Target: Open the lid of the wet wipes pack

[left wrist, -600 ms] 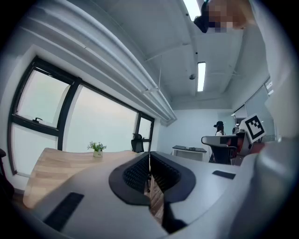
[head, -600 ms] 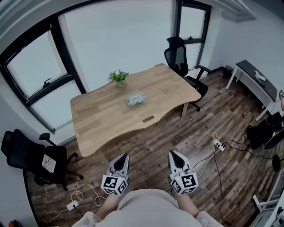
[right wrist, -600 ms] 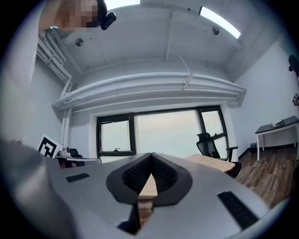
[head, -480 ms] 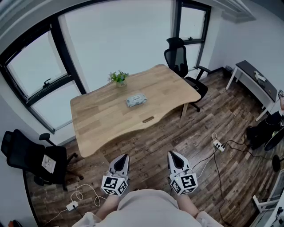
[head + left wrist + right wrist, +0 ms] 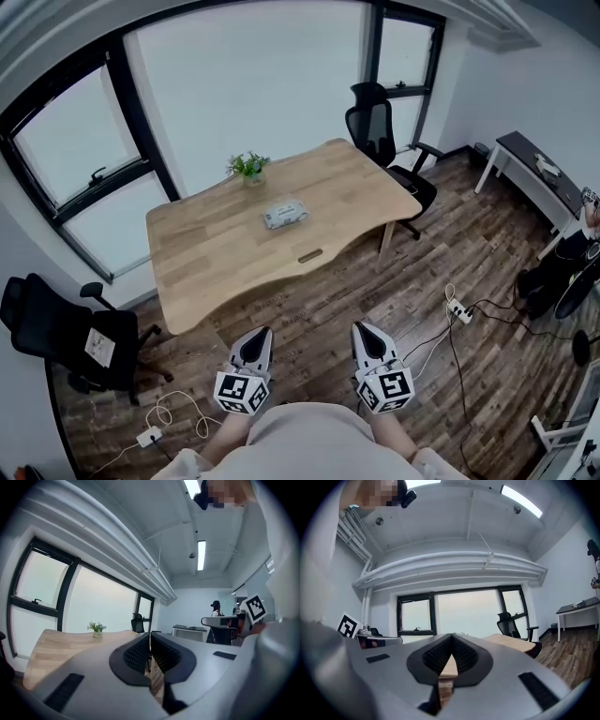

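You are at the very start: the wet wipes pack (image 5: 285,215) lies mid-tabletop (image 5: 202,267), well apart from your left gripper (image 5: 259,333) and right gripper (image 5: 362,329), both level with jaws clenched on nothing. Step up, free the jaws, steady the pack and catch the lid's edge. Mind the potted plant (image 5: 247,166) behind the pack and the power strip (image 5: 459,310) on the floor to your right.

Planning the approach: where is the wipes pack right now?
In the head view, the wipes pack lies near the middle of the table, just below and right of the plant.
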Demonstrator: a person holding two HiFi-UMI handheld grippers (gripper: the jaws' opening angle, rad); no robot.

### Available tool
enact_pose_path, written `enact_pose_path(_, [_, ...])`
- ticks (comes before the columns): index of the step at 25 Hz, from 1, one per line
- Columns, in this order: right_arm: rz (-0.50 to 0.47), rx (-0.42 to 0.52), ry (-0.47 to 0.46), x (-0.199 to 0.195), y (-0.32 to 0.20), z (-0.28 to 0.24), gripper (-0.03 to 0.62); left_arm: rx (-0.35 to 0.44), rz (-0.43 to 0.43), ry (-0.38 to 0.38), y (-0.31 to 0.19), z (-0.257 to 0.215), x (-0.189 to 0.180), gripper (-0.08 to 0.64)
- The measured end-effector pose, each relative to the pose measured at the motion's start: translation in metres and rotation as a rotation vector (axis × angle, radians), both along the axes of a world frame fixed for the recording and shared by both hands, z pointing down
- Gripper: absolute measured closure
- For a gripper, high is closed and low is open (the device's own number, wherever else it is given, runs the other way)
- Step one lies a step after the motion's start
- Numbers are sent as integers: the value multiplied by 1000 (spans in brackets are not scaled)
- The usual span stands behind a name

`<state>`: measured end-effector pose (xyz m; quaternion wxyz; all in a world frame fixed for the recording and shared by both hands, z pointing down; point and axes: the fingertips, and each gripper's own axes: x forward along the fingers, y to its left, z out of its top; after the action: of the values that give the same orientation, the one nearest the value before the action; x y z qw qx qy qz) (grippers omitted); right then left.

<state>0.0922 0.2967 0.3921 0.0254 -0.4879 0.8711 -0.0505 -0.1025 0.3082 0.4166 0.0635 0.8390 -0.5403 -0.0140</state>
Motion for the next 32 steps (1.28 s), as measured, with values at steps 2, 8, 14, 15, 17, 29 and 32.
enact_pose_path(2, [-1,2,-1,0,0,0,584,1,5,-3,0,0,2,538])
enact_pose_path(8, [-1,15,5,2,1,0,584,7,13,-15,3,0,10,538])
enact_pose_path(14, [-8,5,4,1,5,4,584,46,46,-23,10,-7,18,537])
enact_pose_path(15, [-9,3,4,1,6,5,584,53,47,-27,11,-8,19,537])
enact_pose_path(17, [-11,2,5,1,6,5,584,63,45,-36,11,-10,21,535])
enact_pose_path(29, [-6,-12,12,10,11,12,584,37,42,-42,12,-4,29,287])
enact_pose_path(32, [-12,-10,14,12,12,11,584,40,26,-29,13,-5,29,287])
